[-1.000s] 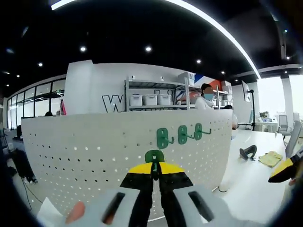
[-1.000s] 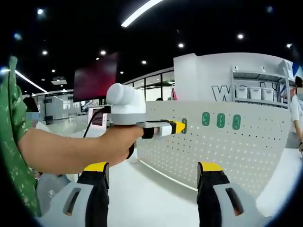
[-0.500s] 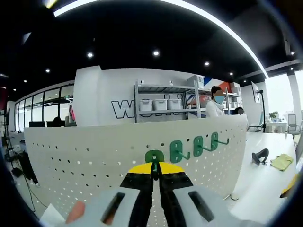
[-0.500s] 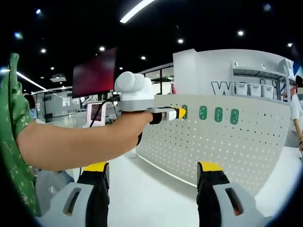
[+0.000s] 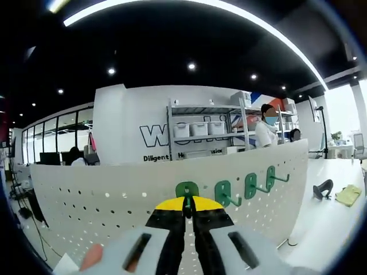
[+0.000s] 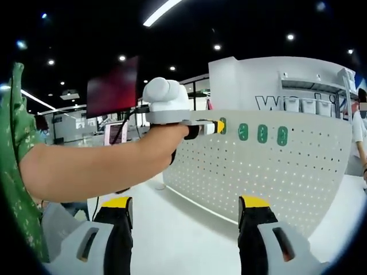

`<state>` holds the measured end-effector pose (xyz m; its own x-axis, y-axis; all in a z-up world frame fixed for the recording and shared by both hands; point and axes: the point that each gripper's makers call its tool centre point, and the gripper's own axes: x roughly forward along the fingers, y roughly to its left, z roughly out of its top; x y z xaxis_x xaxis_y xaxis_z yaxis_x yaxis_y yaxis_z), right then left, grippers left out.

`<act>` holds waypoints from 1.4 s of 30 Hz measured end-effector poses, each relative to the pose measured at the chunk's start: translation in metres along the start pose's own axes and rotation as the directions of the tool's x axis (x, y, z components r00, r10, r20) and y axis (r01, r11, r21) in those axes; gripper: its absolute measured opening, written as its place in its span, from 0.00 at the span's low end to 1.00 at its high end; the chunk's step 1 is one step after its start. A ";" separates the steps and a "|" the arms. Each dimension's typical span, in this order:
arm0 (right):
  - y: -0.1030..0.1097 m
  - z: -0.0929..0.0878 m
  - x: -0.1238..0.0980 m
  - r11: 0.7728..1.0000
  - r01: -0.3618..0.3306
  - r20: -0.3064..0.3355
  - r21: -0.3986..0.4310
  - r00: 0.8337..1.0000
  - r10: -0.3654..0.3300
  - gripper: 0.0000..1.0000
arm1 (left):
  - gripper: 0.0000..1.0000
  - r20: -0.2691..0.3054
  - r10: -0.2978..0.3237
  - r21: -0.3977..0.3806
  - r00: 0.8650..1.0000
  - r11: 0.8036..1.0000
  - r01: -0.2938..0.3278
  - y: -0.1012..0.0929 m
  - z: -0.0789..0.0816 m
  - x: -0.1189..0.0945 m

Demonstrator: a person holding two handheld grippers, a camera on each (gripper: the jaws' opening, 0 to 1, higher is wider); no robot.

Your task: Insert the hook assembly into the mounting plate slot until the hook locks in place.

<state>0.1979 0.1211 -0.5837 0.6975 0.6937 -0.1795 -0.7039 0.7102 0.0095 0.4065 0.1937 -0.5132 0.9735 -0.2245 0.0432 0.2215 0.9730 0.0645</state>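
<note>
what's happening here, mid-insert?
The left gripper is shut on a green hook, holding it up at the white pegboard, beside three green hooks already hanging in a row. Whether it has seated can't be told. The right gripper is open and empty, well back from the board.

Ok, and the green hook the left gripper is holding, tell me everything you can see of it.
The green hook looks like moulded plastic, with a rounded top and a slot down its middle. Its lower part is pinched between the closed yellow-tipped jaws of the left gripper, so that part is hidden. It stands upright against the white pegboard, at the left end of a row with three other green hooks. Whether it has locked in cannot be told.
</note>
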 end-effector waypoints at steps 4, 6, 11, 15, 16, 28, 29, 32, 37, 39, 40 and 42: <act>0.000 -0.001 0.001 1.000 -0.001 -0.003 0.001 1.000 0.001 0.76 | 0.03 0.006 0.004 -0.007 1.000 1.000 -0.004 0.000 0.003 0.000; -0.001 -0.001 0.001 1.000 -0.001 -0.003 0.003 1.000 0.001 0.76 | 0.03 0.012 0.004 -0.012 1.000 1.000 -0.004 -0.002 0.005 0.000; -0.002 -0.002 0.000 1.000 0.003 -0.004 0.005 1.000 -0.003 0.76 | 0.03 0.020 0.011 -0.015 1.000 1.000 -0.010 -0.003 0.008 0.000; -0.003 -0.004 0.000 1.000 0.005 -0.007 0.007 1.000 -0.005 0.76 | 0.03 0.018 0.015 -0.011 1.000 1.000 -0.015 -0.002 0.007 0.002; -0.003 -0.004 0.000 1.000 0.005 -0.008 0.007 1.000 -0.005 0.76 | 0.03 0.018 0.017 -0.010 1.000 1.000 -0.017 -0.001 0.007 0.002; -0.005 -0.007 0.001 1.000 0.003 -0.014 0.013 1.000 -0.003 0.75 | 0.03 0.023 0.026 -0.014 0.999 1.000 -0.026 0.001 0.006 0.007; -0.005 -0.007 0.002 1.000 0.002 -0.014 0.012 1.000 -0.002 0.75 | 0.03 0.025 0.027 -0.013 0.999 1.000 -0.027 0.002 0.006 0.008; -0.005 -0.007 0.002 1.000 0.001 -0.014 0.014 1.000 -0.001 0.75 | 0.03 0.024 0.030 -0.013 0.999 0.999 -0.030 0.003 0.006 0.011; -0.006 -0.007 0.002 1.000 0.001 -0.014 0.015 1.000 -0.001 0.75 | 0.03 0.024 0.028 -0.010 0.999 1.000 -0.028 0.001 0.005 0.012; -0.006 -0.008 0.001 1.000 0.002 -0.014 0.016 1.000 -0.002 0.75 | 0.03 0.024 0.029 -0.008 0.999 1.000 -0.029 0.001 0.006 0.012; -0.006 -0.008 0.001 1.000 0.002 -0.014 0.016 1.000 -0.002 0.75 | 0.03 0.023 0.030 -0.007 0.999 1.000 -0.030 0.001 0.005 0.012; -0.006 -0.008 0.001 1.000 0.003 -0.014 0.017 1.000 -0.003 0.75 | 0.03 0.024 0.030 -0.007 0.999 1.000 -0.029 0.001 0.005 0.012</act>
<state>0.2019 0.1160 -0.5918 0.6976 0.6901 -0.1929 -0.6995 0.7142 0.0255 0.4184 0.1913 -0.5073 0.9780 -0.1969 0.0694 0.1932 0.9795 0.0562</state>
